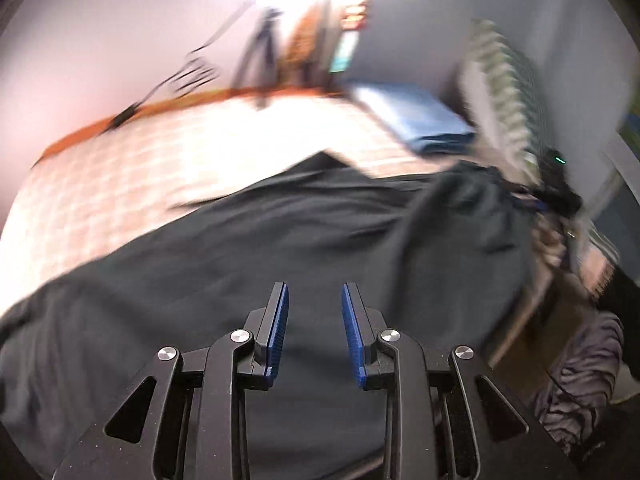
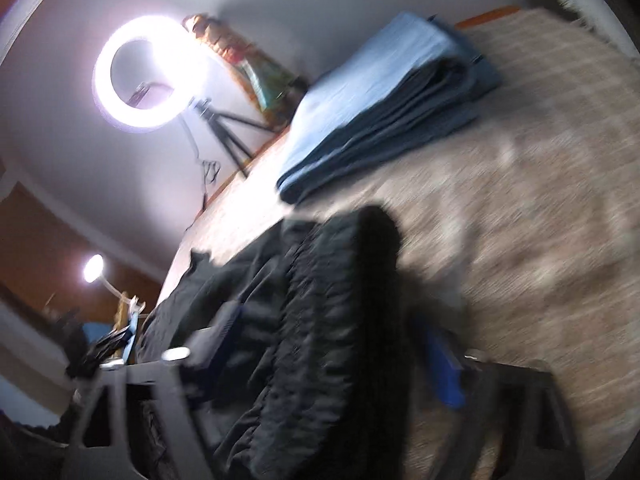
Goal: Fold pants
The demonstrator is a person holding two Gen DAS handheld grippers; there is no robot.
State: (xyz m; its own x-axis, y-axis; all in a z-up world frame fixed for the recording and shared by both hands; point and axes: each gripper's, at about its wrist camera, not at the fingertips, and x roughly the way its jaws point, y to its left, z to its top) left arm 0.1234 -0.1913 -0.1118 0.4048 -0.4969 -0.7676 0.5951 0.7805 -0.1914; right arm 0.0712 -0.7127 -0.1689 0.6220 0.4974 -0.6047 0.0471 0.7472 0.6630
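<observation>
Your left tool (image 1: 314, 304) stands wide, nothing between its blue pads, hovering over the dark pants (image 1: 256, 240). From it the cloth runs out toward 1 o'clock, its long axis crossing the checked bed (image 1: 160, 152) from lower left to upper right. Your right tool (image 2: 332, 344) has the gathered waistband bunched between its fingers; blur hides the pads, so the grip is a judgement. That end lifts at 2 o'clock from your left tool, so your left is nearer the loose middle. Folded blue clothes (image 1: 416, 120) lie beyond.
</observation>
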